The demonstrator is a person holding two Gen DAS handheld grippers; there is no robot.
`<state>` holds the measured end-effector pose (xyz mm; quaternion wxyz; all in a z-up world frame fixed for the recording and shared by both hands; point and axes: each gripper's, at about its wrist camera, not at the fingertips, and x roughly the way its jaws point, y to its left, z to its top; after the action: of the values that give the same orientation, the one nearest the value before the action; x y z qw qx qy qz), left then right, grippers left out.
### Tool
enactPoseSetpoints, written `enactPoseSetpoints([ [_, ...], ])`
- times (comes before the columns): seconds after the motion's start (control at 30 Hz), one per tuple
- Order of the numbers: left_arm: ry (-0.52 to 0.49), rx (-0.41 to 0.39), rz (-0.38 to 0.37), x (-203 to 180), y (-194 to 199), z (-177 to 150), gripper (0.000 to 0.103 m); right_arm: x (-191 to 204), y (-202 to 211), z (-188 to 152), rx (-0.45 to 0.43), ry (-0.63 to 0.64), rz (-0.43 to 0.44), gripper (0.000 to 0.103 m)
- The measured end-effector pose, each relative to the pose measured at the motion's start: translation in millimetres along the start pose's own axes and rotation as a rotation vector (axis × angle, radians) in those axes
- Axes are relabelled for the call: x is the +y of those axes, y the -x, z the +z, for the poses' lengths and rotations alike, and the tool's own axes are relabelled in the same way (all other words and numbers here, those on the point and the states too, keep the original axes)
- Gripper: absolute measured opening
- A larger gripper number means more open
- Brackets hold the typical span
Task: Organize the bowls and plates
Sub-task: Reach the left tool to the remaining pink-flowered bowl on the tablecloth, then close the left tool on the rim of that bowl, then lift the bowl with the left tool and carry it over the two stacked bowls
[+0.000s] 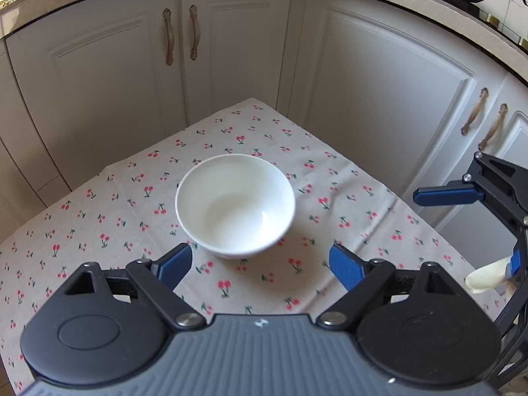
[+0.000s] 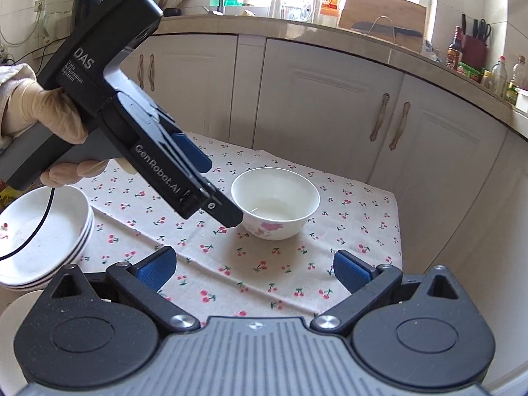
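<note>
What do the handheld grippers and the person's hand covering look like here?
Both the left gripper and right gripper are black with ribbed grey bodies and blue-padded jaws. White lettering marks the left one's side; a thin black cable hangs below. The hand wears a beige glove.

A cloth point(image 2: 280, 274) with little red cherries covers the table. White cupboards point(image 1: 99, 76) stand behind it. Bottles point(image 2: 498, 77) and a knife point(image 2: 392, 31) sit up on the counter point(image 2: 297, 26).
</note>
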<state>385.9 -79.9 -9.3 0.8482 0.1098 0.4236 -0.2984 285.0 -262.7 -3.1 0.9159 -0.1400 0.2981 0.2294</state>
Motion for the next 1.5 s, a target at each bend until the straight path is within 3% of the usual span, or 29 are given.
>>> enactPoseSetpoints([
  [0.27,0.022,0.025,0.027,24,-33,19,0.090,-20,-45,7,0.024,0.011,0.058,0.101],
  [0.73,0.052,0.076,-0.004,39,-69,34,0.088,-44,-104,19,0.084,-0.046,0.098,0.091],
  [1.07,0.067,0.101,-0.028,39,-82,31,0.087,-38,-115,22,0.089,-0.026,0.092,0.089],
  [1.5,0.090,0.113,-0.082,39,-88,30,0.077,-30,-112,25,0.079,-0.004,0.086,0.085],
])
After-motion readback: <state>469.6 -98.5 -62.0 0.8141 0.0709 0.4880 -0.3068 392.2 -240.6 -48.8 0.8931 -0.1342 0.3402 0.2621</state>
